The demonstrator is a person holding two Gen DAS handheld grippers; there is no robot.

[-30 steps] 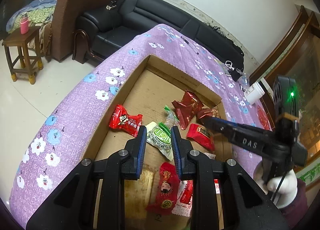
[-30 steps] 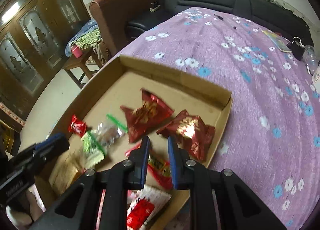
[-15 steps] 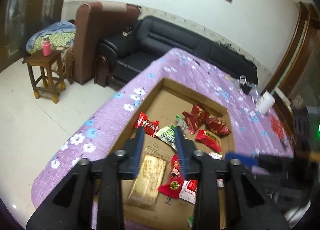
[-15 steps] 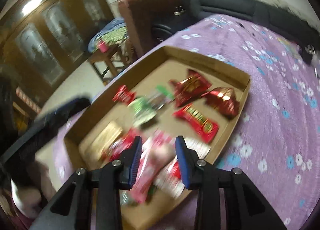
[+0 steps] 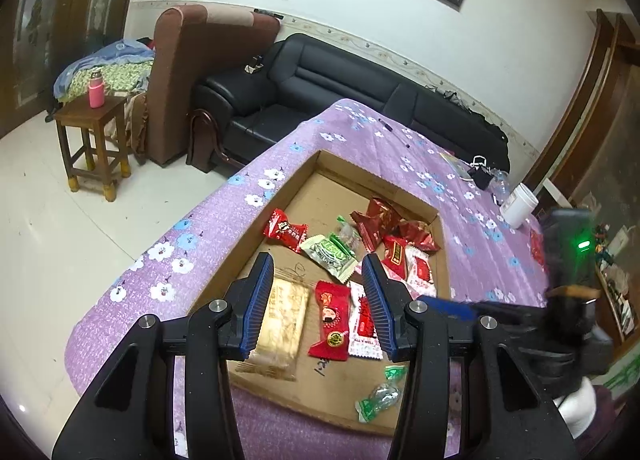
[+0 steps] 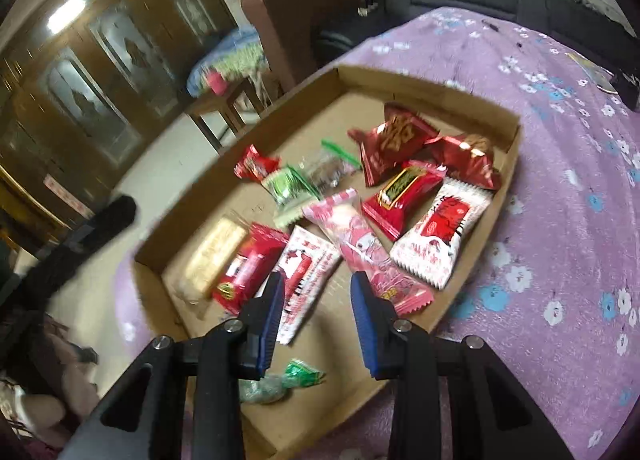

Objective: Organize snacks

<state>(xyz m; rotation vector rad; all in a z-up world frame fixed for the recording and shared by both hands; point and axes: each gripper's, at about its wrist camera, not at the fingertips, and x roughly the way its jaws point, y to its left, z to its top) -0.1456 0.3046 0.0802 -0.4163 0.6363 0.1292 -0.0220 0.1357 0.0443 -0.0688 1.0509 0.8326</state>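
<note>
Above one cardboard tray (image 6: 472, 96) of wrapped snacks hover two grippers — left gripper (image 5: 318, 302) and right gripper (image 6: 316, 312) — both spread wide, empty.

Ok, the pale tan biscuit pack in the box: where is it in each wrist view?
Left wrist: the tan biscuit pack lies at the near left of the cardboard box, just inside the left gripper's left finger.
Right wrist: the same pack sits at the left of the box, blurred.
Shared landmark: the red packet lies right beside it in both.
</note>
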